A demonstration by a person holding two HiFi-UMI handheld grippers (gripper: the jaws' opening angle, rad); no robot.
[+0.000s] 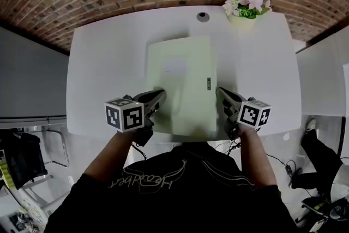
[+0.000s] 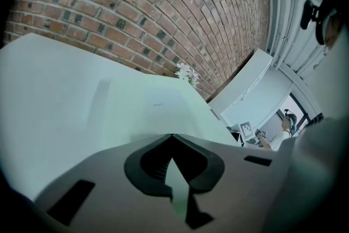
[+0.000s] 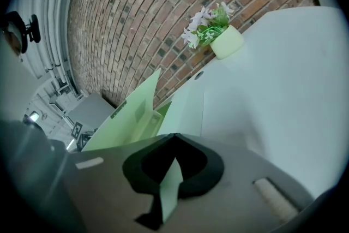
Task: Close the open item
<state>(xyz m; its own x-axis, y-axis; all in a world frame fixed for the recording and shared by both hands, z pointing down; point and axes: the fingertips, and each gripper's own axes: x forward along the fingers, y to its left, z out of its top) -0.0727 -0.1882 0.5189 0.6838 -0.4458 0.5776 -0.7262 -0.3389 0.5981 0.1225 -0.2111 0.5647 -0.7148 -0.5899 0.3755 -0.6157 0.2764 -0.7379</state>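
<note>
A pale green folder [image 1: 182, 84] lies on the white table [image 1: 103, 63], with a small dark clasp on its right side. My left gripper [image 1: 156, 100] is at its near left edge and my right gripper [image 1: 222, 96] at its near right edge. In the left gripper view the jaws [image 2: 173, 137] are shut on a thin green sheet of the folder [image 2: 109, 112]. In the right gripper view the jaws [image 3: 174, 136] also pinch a green sheet. There the folder's cover [image 3: 128, 114] stands tilted up at the left, showing an inner pocket.
A pot of pink and white flowers [image 1: 244, 5] stands at the table's far right corner; it also shows in the right gripper view as the pot [image 3: 218, 35]. A round cable hole [image 1: 203, 17] lies beside it. A brick wall runs behind. Another white table [image 1: 322, 79] is to the right.
</note>
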